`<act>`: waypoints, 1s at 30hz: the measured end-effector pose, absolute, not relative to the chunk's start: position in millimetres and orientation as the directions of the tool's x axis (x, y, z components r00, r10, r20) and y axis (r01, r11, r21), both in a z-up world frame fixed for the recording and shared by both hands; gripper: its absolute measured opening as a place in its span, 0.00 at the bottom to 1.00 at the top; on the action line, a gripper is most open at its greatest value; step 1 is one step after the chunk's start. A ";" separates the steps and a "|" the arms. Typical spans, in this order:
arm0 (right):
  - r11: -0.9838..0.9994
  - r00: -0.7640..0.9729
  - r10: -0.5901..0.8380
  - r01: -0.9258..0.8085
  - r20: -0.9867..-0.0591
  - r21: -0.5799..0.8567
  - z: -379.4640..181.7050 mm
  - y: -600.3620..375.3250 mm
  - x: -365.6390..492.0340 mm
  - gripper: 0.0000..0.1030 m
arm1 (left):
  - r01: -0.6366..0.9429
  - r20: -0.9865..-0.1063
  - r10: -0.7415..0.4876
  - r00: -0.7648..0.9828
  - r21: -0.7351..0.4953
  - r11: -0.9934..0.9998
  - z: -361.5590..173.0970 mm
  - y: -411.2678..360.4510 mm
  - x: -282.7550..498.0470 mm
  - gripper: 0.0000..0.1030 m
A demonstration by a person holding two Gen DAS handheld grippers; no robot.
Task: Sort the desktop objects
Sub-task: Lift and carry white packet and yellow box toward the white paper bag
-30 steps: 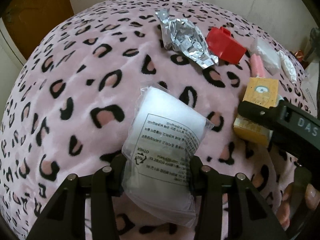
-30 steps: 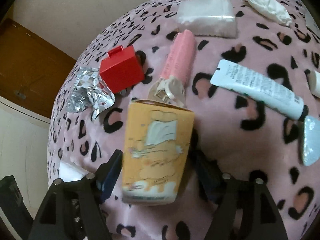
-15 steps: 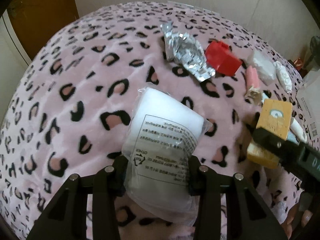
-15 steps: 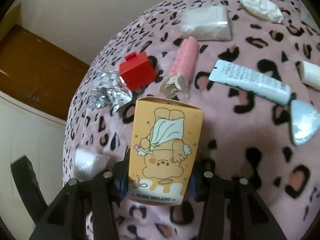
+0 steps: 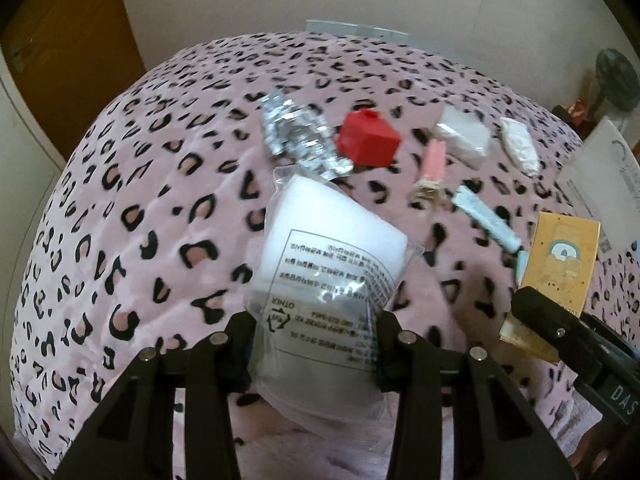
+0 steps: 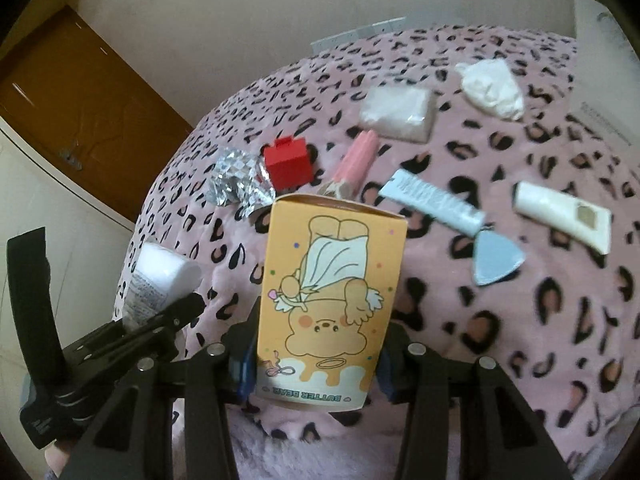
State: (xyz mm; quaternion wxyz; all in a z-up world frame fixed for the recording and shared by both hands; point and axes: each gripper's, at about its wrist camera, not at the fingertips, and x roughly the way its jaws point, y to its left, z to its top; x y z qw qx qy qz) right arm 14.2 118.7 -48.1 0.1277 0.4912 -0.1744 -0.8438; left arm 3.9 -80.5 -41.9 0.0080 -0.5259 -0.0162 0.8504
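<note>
My left gripper point(image 5: 316, 344) is shut on a clear plastic bag of white pads point(image 5: 328, 276) and holds it above the pink leopard-print cover point(image 5: 160, 208). The bag also shows at the left of the right wrist view point(image 6: 160, 276). My right gripper point(image 6: 316, 356) is shut on an orange Butter Bear carton point(image 6: 328, 296), held upside down above the cover. The carton also shows at the right edge of the left wrist view point(image 5: 556, 272).
On the cover lie crumpled foil point(image 6: 240, 184), a red box point(image 6: 288, 162), a pink tube point(image 6: 356, 164), a white-blue tube point(image 6: 432, 200), a cream tube point(image 6: 560, 216), a white packet point(image 6: 396, 114) and a crumpled white wrapper point(image 6: 492, 88). A white carton point(image 5: 604, 172) stands at the right.
Both grippers have lifted up and drawn back from the cover with the bag and the carton held. The objects on the cover look farther away now.
</note>
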 end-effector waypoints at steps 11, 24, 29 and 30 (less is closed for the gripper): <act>-0.932 -0.586 -0.284 -0.018 -0.759 0.362 -10.2 190.9 39.7 0.45 | -0.117 -0.873 0.095 -0.479 -0.043 -0.992 -7.5 -0.6 5.6 0.41; -0.927 -0.650 -0.149 -0.170 -0.745 0.334 8.0 286.8 66.0 0.45 | -0.282 -0.857 0.195 -0.476 -0.061 -0.957 12.4 104.6 4.0 0.41; -0.918 -0.660 -0.117 -0.213 -0.742 0.334 9.5 314.3 71.0 0.45 | -0.329 -0.855 0.222 -0.468 -0.064 -0.942 15.5 138.2 0.3 0.41; -0.918 -0.662 -0.111 -0.218 -0.741 0.332 9.8 318.0 71.5 0.45 | -0.339 -0.855 0.228 -0.466 -0.066 -0.939 16.0 145.3 -1.1 0.41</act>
